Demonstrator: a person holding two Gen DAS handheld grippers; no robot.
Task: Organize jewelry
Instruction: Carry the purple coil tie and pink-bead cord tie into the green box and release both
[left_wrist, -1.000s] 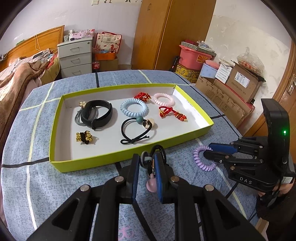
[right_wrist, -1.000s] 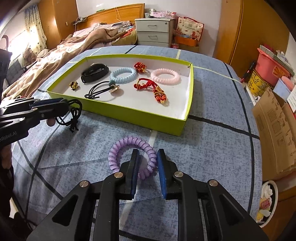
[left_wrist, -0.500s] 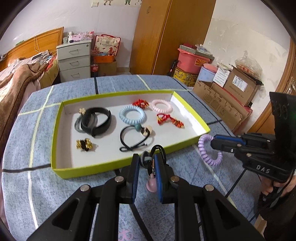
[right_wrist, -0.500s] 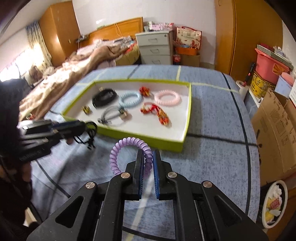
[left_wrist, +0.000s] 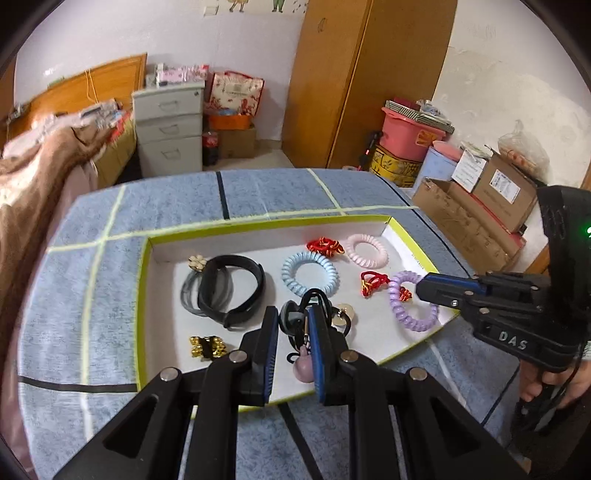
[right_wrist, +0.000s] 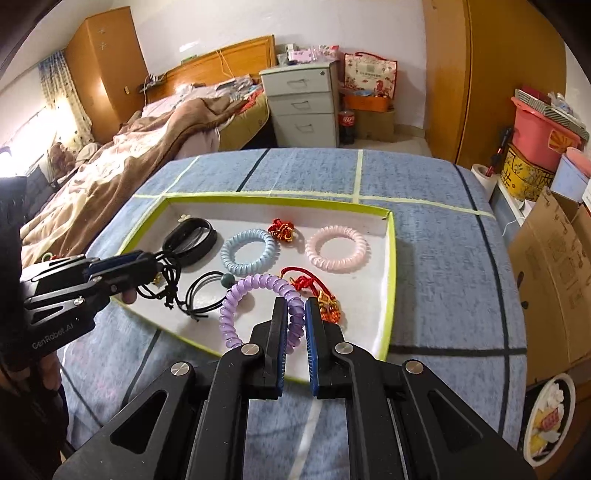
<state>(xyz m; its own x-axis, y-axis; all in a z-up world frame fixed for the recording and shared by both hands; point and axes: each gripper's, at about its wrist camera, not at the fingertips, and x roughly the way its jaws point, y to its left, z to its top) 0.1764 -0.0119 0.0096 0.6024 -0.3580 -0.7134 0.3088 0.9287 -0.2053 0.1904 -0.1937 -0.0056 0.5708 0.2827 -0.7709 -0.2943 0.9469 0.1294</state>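
Note:
A yellow-green tray (left_wrist: 142, 295) (right_wrist: 388, 266) with a white floor lies on the blue table. My left gripper (left_wrist: 292, 325) is shut on a black hair tie with a pink charm (left_wrist: 303, 367) and holds it over the tray's front edge; it also shows in the right wrist view (right_wrist: 168, 273). My right gripper (right_wrist: 295, 314) is shut on a purple spiral hair tie (right_wrist: 243, 295) and holds it over the tray's front right part, above a red knot ornament (right_wrist: 325, 306). The purple tie also shows in the left wrist view (left_wrist: 397, 299).
In the tray lie a blue spiral tie (left_wrist: 309, 272), a pink spiral tie (left_wrist: 367, 250), a black band (left_wrist: 231, 291), a gold clip (left_wrist: 207, 347), a black tie with a bead (right_wrist: 207, 291) and red knots (left_wrist: 325, 246). A bed (right_wrist: 129, 147) stands to the left, boxes (left_wrist: 491, 206) to the right.
Both grippers have moved forward from above the bare table to over the tray, each carrying its hair tie. The right gripper took the purple tie off the table.

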